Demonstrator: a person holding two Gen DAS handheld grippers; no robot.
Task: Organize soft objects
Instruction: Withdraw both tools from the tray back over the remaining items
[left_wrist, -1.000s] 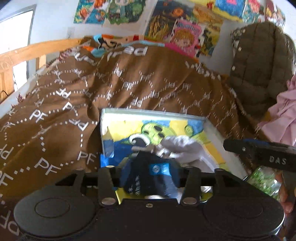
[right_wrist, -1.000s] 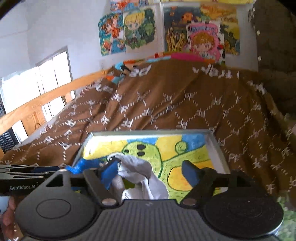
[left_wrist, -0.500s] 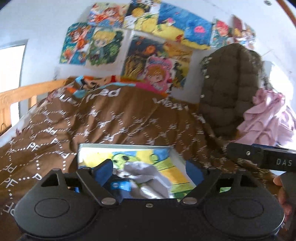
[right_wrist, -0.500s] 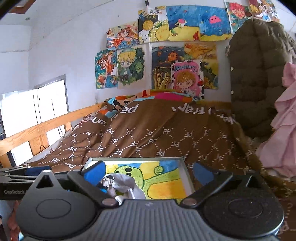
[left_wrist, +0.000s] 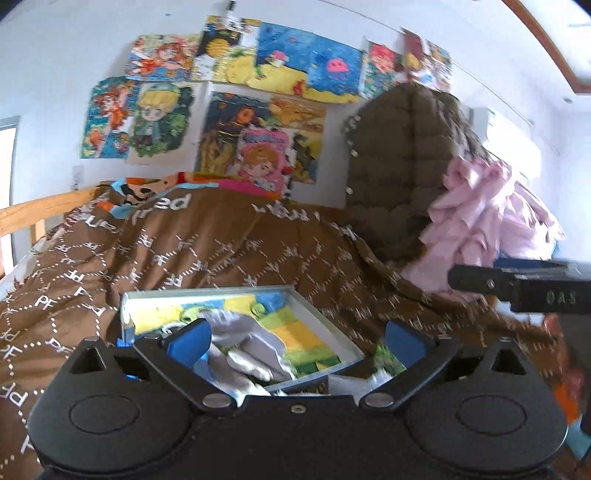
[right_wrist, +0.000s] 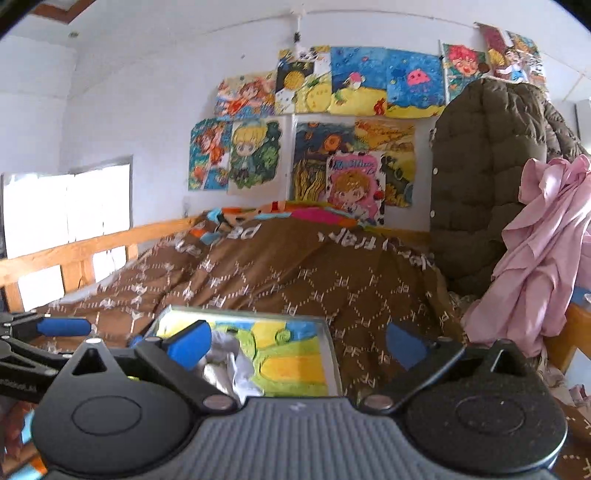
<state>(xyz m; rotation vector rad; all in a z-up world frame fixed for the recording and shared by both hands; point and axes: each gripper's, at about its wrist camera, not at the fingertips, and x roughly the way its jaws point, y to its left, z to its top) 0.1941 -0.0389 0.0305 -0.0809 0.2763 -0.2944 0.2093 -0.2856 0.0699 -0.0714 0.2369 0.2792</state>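
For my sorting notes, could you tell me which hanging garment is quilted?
The olive-brown puffer coat: stitched padded squares and snap buttons, unlike the smooth, draped pink garment beside it.

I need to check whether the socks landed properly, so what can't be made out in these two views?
- Near edge of the tray: both views, hidden by the gripper bodies.
- White cloth: lower part hidden behind the left gripper; in the right view, behind the right gripper.
- Dark sock: hidden behind the left finger.
- Small things right of the tray: left view, blurred.
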